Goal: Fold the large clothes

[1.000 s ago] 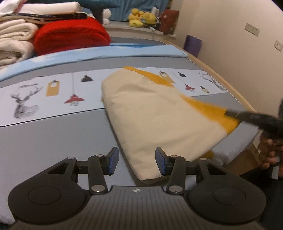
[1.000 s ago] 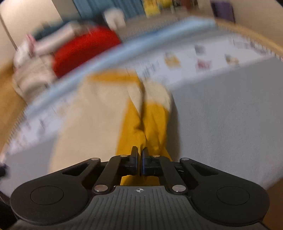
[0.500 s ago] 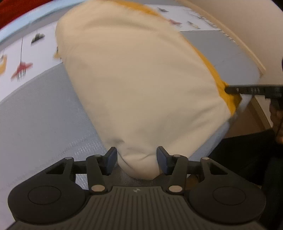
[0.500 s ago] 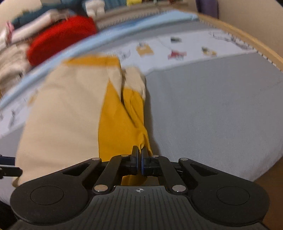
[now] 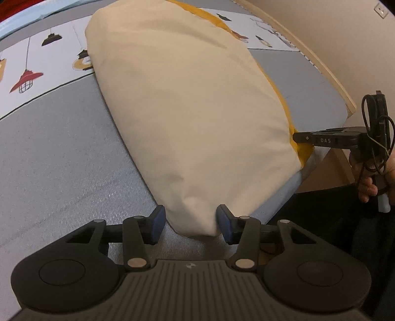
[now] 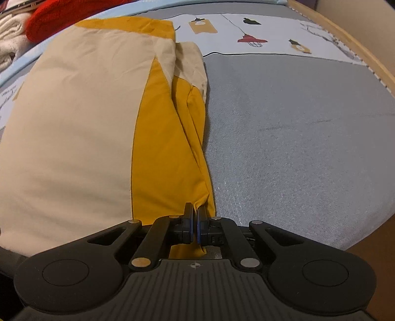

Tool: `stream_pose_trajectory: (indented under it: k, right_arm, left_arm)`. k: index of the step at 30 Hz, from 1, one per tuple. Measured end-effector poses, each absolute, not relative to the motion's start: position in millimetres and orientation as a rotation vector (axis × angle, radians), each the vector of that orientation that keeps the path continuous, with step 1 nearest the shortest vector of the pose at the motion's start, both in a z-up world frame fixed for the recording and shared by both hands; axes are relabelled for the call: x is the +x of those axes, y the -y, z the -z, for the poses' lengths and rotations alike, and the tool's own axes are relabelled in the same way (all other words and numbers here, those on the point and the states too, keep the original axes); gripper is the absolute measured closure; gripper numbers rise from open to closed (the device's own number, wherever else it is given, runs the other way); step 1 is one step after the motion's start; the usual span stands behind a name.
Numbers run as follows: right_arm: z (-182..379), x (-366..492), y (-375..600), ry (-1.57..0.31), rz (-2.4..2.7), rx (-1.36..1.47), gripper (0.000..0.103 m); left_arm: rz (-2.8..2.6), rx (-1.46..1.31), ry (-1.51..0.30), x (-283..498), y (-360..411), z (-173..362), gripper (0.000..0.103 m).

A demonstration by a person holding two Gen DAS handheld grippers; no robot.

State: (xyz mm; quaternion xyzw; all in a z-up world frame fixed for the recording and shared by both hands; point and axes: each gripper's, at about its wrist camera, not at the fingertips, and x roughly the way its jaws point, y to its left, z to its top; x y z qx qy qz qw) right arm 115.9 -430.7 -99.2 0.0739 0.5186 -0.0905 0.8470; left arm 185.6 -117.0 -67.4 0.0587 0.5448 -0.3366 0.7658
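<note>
A cream and mustard-yellow garment (image 5: pixel 192 111) lies folded lengthwise on the grey bed (image 5: pixel 61 160). Its near cream corner sits between the blue pads of my left gripper (image 5: pixel 190 217). The jaws are half apart and closing, close against the cloth on both sides without pinching it. In the right wrist view my right gripper (image 6: pixel 195 217) is shut on the yellow hem of the garment (image 6: pixel 74 123), at the bed's near edge. The left wrist view shows that right gripper (image 5: pixel 298 138) from the side, held by a hand (image 5: pixel 367 182), at the garment's yellow corner.
The bedsheet (image 6: pixel 296 135) is grey with a white band of printed lamps. A wooden bed frame (image 5: pixel 328 71) runs along the far right side by the wall. A red blanket (image 6: pixel 61 14) and white towels (image 6: pixel 9 37) are piled at the head of the bed.
Both grippers have come down and tipped toward the bed. The left one has closed in on the garment's cream corner, which now lies between its jaws. The right one kept its grip.
</note>
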Motion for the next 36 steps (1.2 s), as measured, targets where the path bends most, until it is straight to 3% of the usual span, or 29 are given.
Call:
stream_pose_trajectory:
  k: [14,19,21,22,23,31,36]
  right_arm:
    - [97.1,107.2,436.5,-1.136,0.318,0.131,0.103]
    - [43.7,90.9,454.8,-0.803,0.301,0.265,0.101]
    - [26.4,88.4,456.6,-0.706,0.259,0.296,0.086]
    - [20.9,90.5,456.3,-0.687,0.225,0.308,0.065]
    - [18.7,94.4,456.0,-0.688,0.188,0.316,0.049]
    - [63.9,144.1,452.7,-0.924,0.105,0.367,0.046]
    - [86.8,160.9,466.6,-1.027,0.153,0.472,0.046]
  left_arm:
    - [0.582,-0.134,-1.143,222.3,84.9,49.6,0.051]
    - [0.496,-0.291,-1.124,246.1,73.2,47.0,0.049]
    - [0.459,-0.358,-1.126,255.6,69.9,47.3,0.046]
    - [0.443,-0.393,-1.129,260.5,68.0,48.5,0.045]
    - [0.432,-0.423,-1.131,264.1,65.4,49.0,0.043]
    - [0.377,-0.509,-1.168,288.6,71.6,66.2,0.038]
    - [0.360,-0.537,-1.172,295.5,77.5,78.3,0.027]
